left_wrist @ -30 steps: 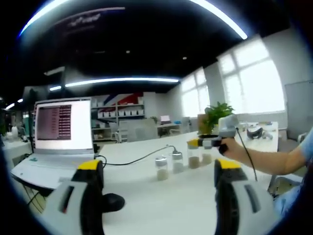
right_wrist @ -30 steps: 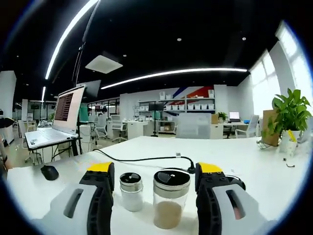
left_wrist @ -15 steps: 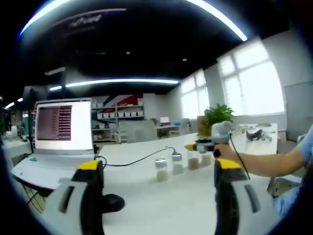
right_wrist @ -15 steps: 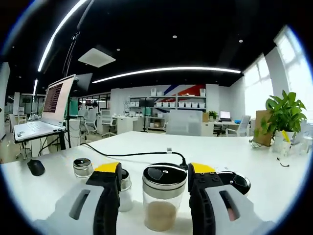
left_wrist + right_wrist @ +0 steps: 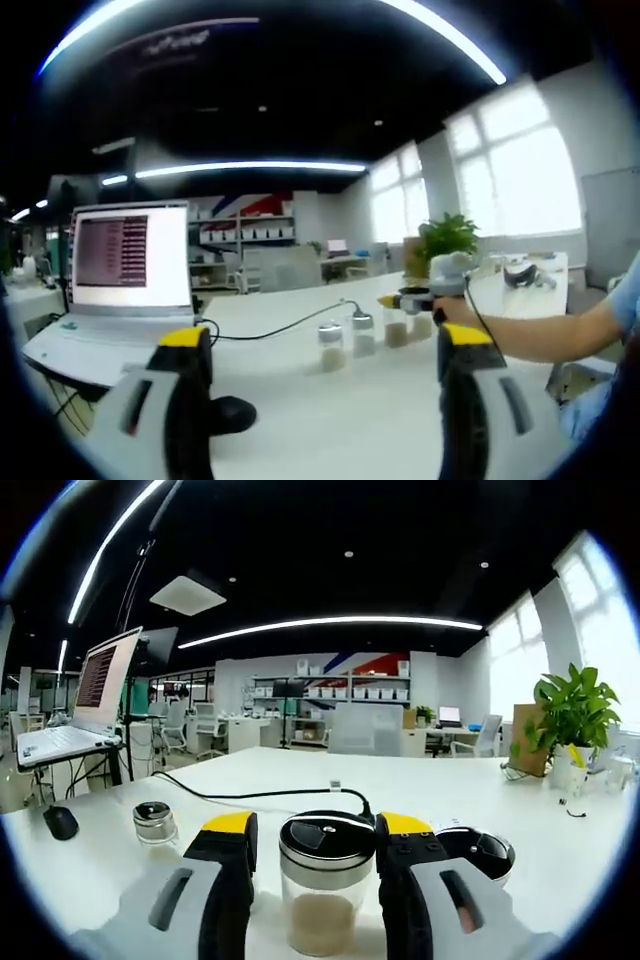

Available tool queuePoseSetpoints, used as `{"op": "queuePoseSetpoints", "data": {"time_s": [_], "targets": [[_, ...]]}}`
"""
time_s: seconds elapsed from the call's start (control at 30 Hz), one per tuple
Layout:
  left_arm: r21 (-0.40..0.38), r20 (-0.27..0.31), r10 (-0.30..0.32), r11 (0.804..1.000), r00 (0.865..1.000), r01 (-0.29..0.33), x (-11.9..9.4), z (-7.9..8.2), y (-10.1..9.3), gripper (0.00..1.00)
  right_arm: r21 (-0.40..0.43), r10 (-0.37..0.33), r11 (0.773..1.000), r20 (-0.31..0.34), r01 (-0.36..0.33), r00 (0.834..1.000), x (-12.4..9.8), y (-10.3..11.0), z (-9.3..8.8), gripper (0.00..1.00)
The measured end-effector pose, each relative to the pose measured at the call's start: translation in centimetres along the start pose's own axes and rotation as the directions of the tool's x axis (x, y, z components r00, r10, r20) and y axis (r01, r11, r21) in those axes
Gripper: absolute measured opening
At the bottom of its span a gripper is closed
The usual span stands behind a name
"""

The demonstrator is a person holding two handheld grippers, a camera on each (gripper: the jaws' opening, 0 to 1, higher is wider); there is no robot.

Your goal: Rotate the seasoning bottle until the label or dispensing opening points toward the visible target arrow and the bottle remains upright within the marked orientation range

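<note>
You are closing the right gripper [image 5: 312, 832] around the seasoning bottle [image 5: 325, 880] on the white table [image 5: 420, 785]; the jaws are standing at both sides of its lid, seemingly touching, but I cannot tell if they are already pressing. The bottle is standing upright. No arrow is visible, so the turning is probably not done yet. Your left gripper [image 5: 325, 345] is hanging open, well apart. Other small jars [image 5: 152, 822] are standing near, and a black cable [image 5: 270, 795] and a laptop [image 5: 115, 290] behind; these could disturb the rotation.
</note>
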State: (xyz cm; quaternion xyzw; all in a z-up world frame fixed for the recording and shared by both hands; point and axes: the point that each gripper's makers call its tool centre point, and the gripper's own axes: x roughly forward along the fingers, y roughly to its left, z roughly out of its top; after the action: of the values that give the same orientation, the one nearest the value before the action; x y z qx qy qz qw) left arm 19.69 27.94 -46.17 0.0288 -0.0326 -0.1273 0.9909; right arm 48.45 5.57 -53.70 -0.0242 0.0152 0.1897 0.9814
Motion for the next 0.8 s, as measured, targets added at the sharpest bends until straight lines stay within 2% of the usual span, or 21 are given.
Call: {"op": "queuePoseSetpoints", "data": {"time_s": [0.3,0.43,0.8], "targets": [[0.001,-0.003,-0.003,1.000,1.000,0.003,0.0,-0.1,-0.1,0.99,-0.002,-0.018,1.000,-0.027,0.018,0.999,0.1,-0.1,-0.9,0.44],[0.002,-0.001,-0.004,1.000,1.000,0.004,0.0,0.0,-0.1,0.99,-0.006,-0.039,0.999,-0.022,0.039,0.999,0.0,-0.4,-1.1,0.40],[0.000,-0.008,-0.005,1.000,1.000,0.005,0.0,-0.2,-0.1,0.99,-0.035,-0.049,0.998,-0.005,0.049,0.999,0.4,-0.5,-1.1,0.39]]}}
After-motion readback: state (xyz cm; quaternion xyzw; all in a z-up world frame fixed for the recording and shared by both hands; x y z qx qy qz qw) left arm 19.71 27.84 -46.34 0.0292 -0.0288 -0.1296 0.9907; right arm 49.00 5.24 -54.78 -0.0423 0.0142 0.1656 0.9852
